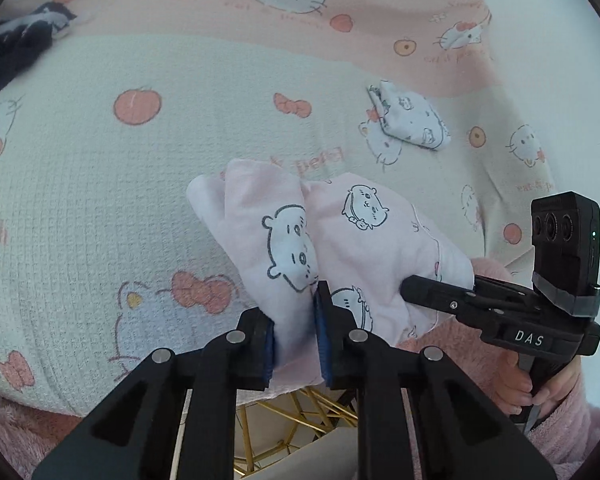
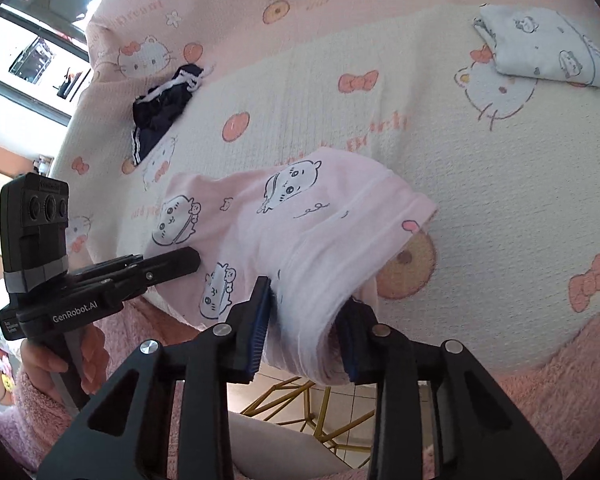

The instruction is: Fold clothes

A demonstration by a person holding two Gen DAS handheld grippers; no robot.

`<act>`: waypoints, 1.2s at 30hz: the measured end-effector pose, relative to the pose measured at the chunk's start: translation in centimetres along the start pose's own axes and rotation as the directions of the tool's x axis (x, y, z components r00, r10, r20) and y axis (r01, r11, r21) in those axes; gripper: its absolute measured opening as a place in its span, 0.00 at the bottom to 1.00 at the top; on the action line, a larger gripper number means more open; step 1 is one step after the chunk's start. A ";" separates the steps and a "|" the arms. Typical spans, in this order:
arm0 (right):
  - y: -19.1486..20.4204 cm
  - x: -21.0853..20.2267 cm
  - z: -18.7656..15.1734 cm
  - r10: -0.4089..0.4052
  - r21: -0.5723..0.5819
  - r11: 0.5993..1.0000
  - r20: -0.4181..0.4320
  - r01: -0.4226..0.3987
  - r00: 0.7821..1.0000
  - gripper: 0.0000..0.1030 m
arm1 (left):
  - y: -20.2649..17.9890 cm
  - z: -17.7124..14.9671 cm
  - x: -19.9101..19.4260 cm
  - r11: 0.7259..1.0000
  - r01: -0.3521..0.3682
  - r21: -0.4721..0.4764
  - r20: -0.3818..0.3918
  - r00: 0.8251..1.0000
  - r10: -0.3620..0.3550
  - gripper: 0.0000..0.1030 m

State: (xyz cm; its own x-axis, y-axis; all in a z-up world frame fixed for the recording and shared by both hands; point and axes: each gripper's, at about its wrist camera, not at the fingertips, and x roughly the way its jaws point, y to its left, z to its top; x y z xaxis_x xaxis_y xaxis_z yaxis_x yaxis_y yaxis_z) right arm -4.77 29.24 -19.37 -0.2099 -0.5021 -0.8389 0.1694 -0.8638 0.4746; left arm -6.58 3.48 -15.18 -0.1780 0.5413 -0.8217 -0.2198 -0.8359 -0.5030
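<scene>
A pale pink garment printed with cartoon animals hangs over the near edge of a cat-print blanket. My left gripper is shut on its lower left part, with cloth filling the gap between the blue pads. In the right wrist view the same pink garment is bunched thick between the pads of my right gripper, which is shut on it. Each gripper shows in the other's view: the right gripper tucked into the cloth's right side, the left gripper at its left side.
A folded white printed garment lies further back on the blanket. A crumpled navy garment sits at the far left. Below the near edge is a gold wire frame over a tiled floor. Pink fleece sleeves flank the grippers.
</scene>
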 end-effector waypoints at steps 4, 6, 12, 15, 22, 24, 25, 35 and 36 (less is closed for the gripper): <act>-2.2 -2.8 2.6 -0.024 0.048 0.999 0.053 0.021 0.998 0.30 | -3.8 3.9 1.2 0.998 0.031 0.063 0.001 1.000 -0.031 0.17; -3.8 -4.3 4.0 -0.038 0.075 0.997 0.073 0.032 0.997 0.30 | -6.1 6.0 2.2 0.995 0.041 0.095 0.000 0.999 -0.041 0.17; -8.9 -8.7 8.8 -0.104 0.099 0.991 0.126 0.091 0.987 0.30 | -12.6 12.3 5.5 0.986 0.085 0.147 0.003 0.996 -0.086 0.17; -12.0 -10.2 11.6 -0.127 0.115 0.987 0.152 0.110 0.980 0.30 | -15.4 15.5 7.7 0.982 0.093 0.162 0.003 0.996 -0.095 0.17; -19.5 -12.1 18.7 -0.174 0.137 0.980 0.218 0.147 0.960 0.30 | -20.3 22.9 13.0 0.971 0.100 0.216 0.012 0.994 -0.105 0.17; -21.4 -12.3 20.3 -0.187 0.147 0.977 0.231 0.156 0.955 0.30 | -20.7 24.5 14.9 0.970 0.115 0.215 0.005 0.993 -0.118 0.17; -22.2 -12.1 20.9 -0.193 0.152 0.975 0.236 0.160 0.952 0.30 | -20.8 25.0 15.8 0.970 0.118 0.211 0.002 0.993 -0.122 0.17; -29.2 -6.1 22.2 -0.238 0.193 0.960 0.176 0.204 0.955 0.31 | -16.9 24.8 25.1 0.988 0.079 0.132 -0.115 0.991 -0.064 0.17; -29.5 -6.2 21.9 -0.218 0.203 0.963 0.188 0.179 0.958 0.31 | -16.6 24.3 25.1 0.988 0.077 0.137 -0.116 0.991 -0.061 0.23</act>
State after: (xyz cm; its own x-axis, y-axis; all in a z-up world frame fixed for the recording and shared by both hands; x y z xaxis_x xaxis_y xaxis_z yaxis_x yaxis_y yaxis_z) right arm -29.53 56.86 -22.35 -0.4194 -0.3006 -0.8566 -0.0698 -0.9301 0.3606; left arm -30.70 33.13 -20.93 -0.0520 0.5772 -0.8149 -0.3626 -0.7713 -0.5231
